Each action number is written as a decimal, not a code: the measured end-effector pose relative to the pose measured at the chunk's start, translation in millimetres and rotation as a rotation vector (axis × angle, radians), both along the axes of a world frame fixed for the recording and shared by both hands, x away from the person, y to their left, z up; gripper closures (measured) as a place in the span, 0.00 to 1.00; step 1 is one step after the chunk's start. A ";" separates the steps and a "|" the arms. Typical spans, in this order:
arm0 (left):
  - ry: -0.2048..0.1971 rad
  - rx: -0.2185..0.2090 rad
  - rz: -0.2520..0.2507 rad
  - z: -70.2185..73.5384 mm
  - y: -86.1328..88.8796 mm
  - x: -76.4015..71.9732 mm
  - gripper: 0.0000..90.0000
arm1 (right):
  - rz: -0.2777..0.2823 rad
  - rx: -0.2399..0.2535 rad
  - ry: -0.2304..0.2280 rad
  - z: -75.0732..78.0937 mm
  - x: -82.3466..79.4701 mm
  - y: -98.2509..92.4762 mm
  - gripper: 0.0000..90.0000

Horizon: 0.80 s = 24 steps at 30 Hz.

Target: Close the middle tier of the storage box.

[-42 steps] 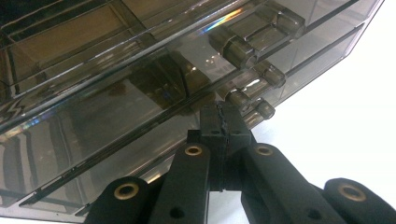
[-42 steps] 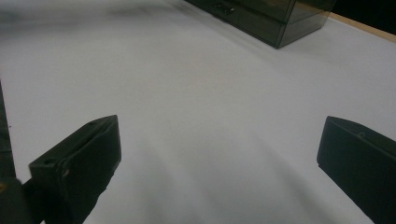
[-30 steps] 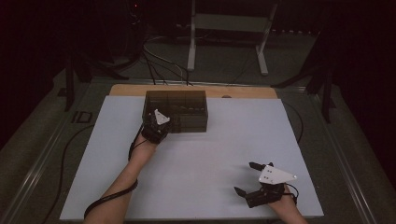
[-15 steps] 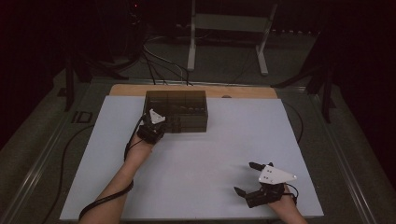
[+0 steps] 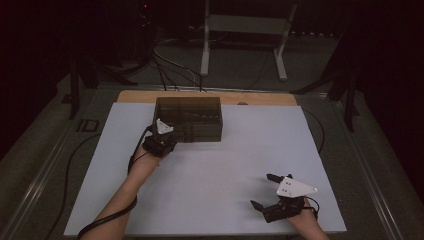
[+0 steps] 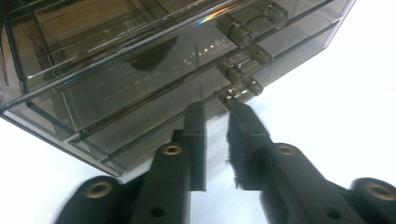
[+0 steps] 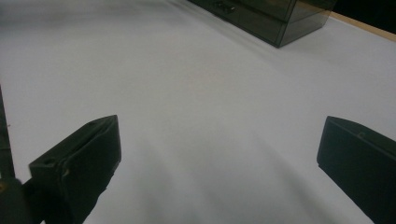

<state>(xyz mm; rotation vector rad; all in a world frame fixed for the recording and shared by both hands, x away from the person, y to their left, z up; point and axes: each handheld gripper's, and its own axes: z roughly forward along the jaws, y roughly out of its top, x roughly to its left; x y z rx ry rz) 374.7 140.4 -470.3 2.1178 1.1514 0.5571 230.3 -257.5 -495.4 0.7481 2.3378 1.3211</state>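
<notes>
My left tongs (image 6: pixel 215 109) just opening, narrow gap, tips at drawer box (image 5: pixel 189 118) knob, nothing gripped, right tongs (image 5: pixel 266 190) wide, empty, open counter (image 5: pixel 225 165) between.

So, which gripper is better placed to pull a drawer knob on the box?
Left. The left gripper has its jaws just opened, tips right at the lowest knob of the box. The right gripper rests far away, open.

The drawer box (image 5: pixel 189 118) is see-through smoky brown with clear round knobs (image 6: pixel 240 33). Under it, the table sheet (image 5: pixel 210 175) is plain white, and a tan wooden strip (image 5: pixel 260 98) runs behind the box. Both grippers (image 5: pixel 159 142) (image 5: pixel 267 192) are black, each carrying a pale grey plate.
</notes>
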 end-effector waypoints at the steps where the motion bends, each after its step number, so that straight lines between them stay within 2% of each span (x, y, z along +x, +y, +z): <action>1: 0.001 0.005 0.002 0.3 -0.5 -1.1 0.78 | -0.001 0.000 0.001 0.0 0.0 0.0 0.00; 3: 0.013 -0.003 -0.006 0.5 -0.8 -2.1 0.73 | -0.001 -0.001 0.000 0.0 -0.1 0.1 0.00; 6: 0.032 0.002 -0.006 0.3 -2.4 -3.7 0.59 | -0.001 -0.001 0.000 -0.1 0.0 0.1 0.00; 15: 0.072 -0.004 0.002 -0.4 -2.9 -5.1 0.32 | -0.001 -0.002 0.001 -0.2 0.0 0.1 0.00; 18: 0.076 0.010 0.004 -0.3 -3.4 -5.8 0.25 | -0.001 -0.003 0.001 -0.2 -0.1 0.3 0.00; 20: 0.084 0.000 -0.007 0.2 -2.6 -6.6 0.15 | -0.001 -0.003 0.001 -0.2 -0.1 0.3 0.00; 23: 0.085 -0.018 -0.005 1.4 -1.4 -7.2 0.06 | -0.002 -0.003 0.000 -0.1 -0.1 0.3 0.00; 24: 0.088 -0.031 -0.020 2.0 -0.3 -7.4 0.04 | -0.002 -0.004 0.000 -0.1 -0.1 0.3 0.00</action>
